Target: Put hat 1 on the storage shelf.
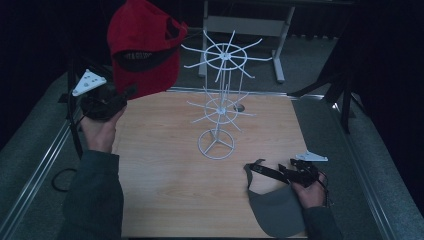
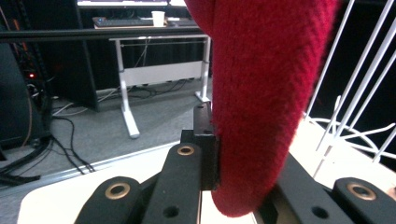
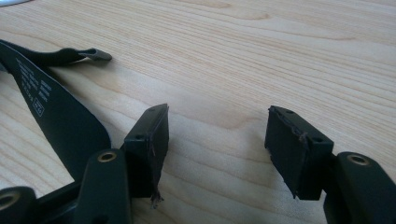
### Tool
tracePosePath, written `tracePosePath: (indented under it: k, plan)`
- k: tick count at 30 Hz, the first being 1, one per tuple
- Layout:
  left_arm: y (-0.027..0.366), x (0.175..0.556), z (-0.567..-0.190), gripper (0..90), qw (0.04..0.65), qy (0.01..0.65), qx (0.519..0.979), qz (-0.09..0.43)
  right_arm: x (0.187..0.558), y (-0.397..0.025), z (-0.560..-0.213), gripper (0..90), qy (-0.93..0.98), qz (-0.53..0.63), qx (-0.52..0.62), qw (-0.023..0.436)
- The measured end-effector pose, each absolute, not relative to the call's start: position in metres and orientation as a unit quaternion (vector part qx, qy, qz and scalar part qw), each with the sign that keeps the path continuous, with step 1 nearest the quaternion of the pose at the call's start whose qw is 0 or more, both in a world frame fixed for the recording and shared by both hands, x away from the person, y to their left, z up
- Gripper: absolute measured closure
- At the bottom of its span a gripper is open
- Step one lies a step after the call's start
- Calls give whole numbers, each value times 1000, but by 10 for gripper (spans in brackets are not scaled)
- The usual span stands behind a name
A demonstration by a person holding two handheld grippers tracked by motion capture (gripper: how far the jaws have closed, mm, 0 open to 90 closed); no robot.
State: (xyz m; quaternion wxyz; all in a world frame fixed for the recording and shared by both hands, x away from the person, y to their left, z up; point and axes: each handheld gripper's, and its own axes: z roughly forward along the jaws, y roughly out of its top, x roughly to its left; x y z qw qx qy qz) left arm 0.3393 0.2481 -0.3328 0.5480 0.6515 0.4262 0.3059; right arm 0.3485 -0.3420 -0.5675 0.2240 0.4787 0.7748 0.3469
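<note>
My left tongs (image 1: 131, 91) are clamped on the lower edge of the red cap (image 1: 145, 47), held aloft beside the white wire rack (image 1: 220, 100). The knit fabric looks soft, light and limp; it folds around the pad, so a grip on the stiffer brim seems safer. My right tongs (image 3: 217, 135) stand apart, empty, low over the worktop (image 1: 170, 180) beside the grey visor (image 1: 277, 207), whose strap (image 3: 56, 112) lies near, possibly touching.
</note>
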Motion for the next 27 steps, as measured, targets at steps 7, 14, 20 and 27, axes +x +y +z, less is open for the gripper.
tracePosePath:
  k: [7, 14, 20, 27]
  plan:
    - [245, 335, -331, 858, 556, 416, 654, 301, 348, -342, -568, 397, 775, 347, 479, 224]
    - [237, 333, -334, 858, 546, 401, 668, 307, 348, -342, -568, 397, 775, 347, 478, 224]
    - [237, 333, -351, 857, 535, 407, 678, 297, 348, -342, -568, 397, 775, 347, 478, 224]
    - [236, 335, -378, 857, 507, 401, 700, 304, 348, -342, -568, 397, 775, 347, 479, 224]
